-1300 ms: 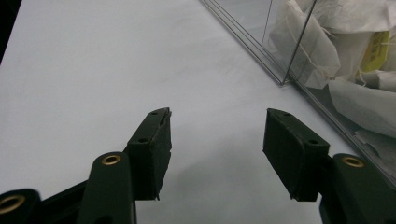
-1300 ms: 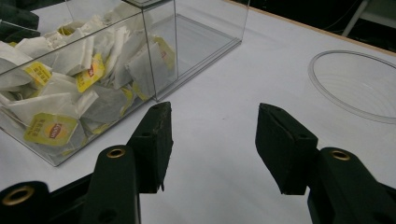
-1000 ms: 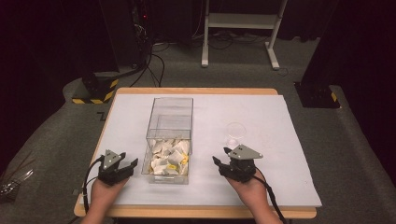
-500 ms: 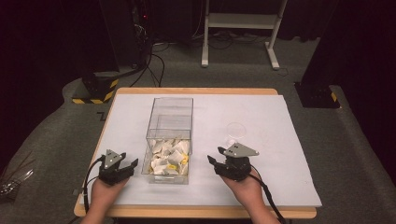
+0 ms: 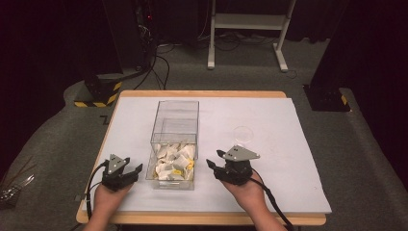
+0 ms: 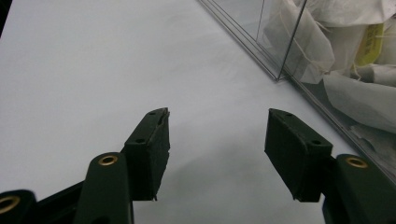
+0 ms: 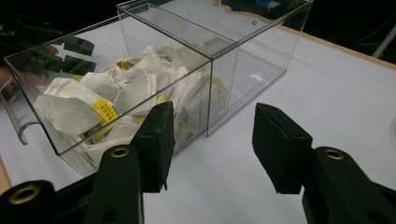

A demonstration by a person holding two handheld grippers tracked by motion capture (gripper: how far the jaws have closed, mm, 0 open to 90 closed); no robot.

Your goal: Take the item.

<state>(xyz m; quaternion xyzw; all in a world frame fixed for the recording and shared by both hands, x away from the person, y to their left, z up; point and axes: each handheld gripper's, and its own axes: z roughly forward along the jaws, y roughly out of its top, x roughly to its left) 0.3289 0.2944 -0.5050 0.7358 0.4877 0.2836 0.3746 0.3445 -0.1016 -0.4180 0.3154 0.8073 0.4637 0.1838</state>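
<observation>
A clear plastic box [image 5: 176, 126] stands lengthwise on the white table cover, split into two compartments. The near compartment holds several white tea bags [image 5: 174, 162] with yellow tags; the far one is bare. My left gripper [image 5: 133, 163] rests on the cover just left of the box's near end, open, with nothing between its fingers [image 6: 217, 116]. My right gripper [image 5: 214, 158] hovers just right of the box's near end, open and empty [image 7: 214, 109]. It points at the box wall [image 7: 243, 60] and the tea bags [image 7: 112, 100] behind it.
A small clear round dish [image 5: 243, 134] lies on the cover to the right of the box, beyond my right gripper. The wooden table edge [image 5: 202, 219] runs close behind both hands. A white frame [image 5: 250, 21] and black stands sit on the floor beyond the table.
My right gripper has shifted left toward the box and risen slightly. The left gripper and the box have stayed put.
</observation>
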